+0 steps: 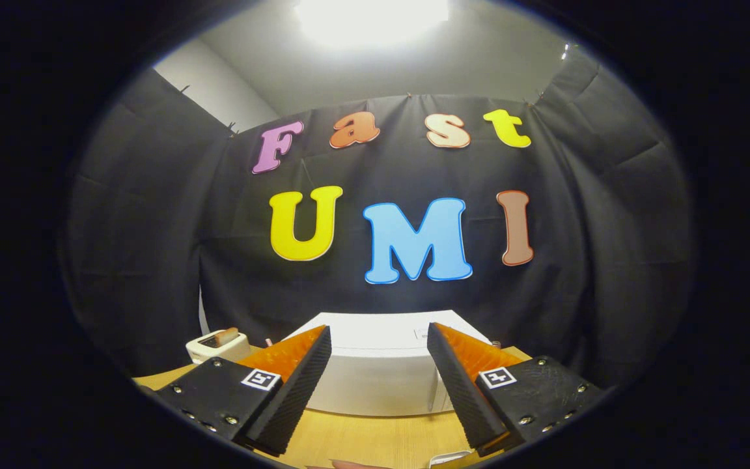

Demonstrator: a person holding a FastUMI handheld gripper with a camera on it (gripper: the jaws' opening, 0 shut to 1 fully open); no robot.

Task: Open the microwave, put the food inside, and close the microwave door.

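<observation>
The claw (379,384) hung empty with its fingers wide apart, the white microwave (375,365) on the tabletop (368,443) just beyond them, its door apparently closed. Step 1, opening, was pending: next, reach its door edge

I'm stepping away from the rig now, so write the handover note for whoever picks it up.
Gripper: open, holding nothing, raised above the wooden table.
Microwave: white, on the table just beyond the fingers, seen between them; door looks closed.
Toaster: beside the microwave, a slice in its slot.
Food: something pale sits on the table under the fingers; too little shows to tell what.
Done: nothing visible.
Left: open door, put food inside, close door.
</observation>
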